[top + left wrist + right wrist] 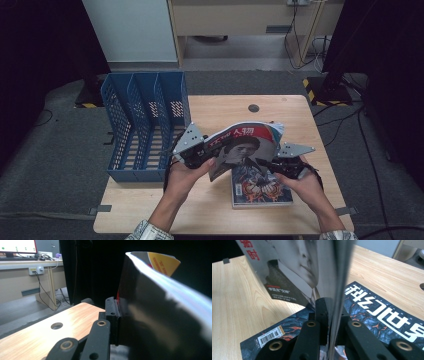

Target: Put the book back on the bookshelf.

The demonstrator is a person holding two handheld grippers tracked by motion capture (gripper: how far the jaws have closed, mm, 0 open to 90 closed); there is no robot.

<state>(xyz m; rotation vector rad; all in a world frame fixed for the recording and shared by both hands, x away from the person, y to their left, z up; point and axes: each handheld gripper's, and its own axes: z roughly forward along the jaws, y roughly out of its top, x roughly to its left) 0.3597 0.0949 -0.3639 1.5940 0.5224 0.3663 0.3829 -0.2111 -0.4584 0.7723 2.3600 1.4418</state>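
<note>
My left claw [200,151] and right claw [280,167] both clamp the lifted magazine [245,142], held above a second magazine [260,189] lying flat on the counter [210,107]. Blue file rack [142,125] stands just left.

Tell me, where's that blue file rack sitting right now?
In the high view, the blue file rack stands on the table's left side, just left of the left gripper holding the magazine.

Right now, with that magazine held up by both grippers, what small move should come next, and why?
Probably carry the red-topped portrait magazine left toward the blue slotted file rack. The left gripper and right gripper both clamp it above the dark magazine, and the rack's slots look open.
</note>
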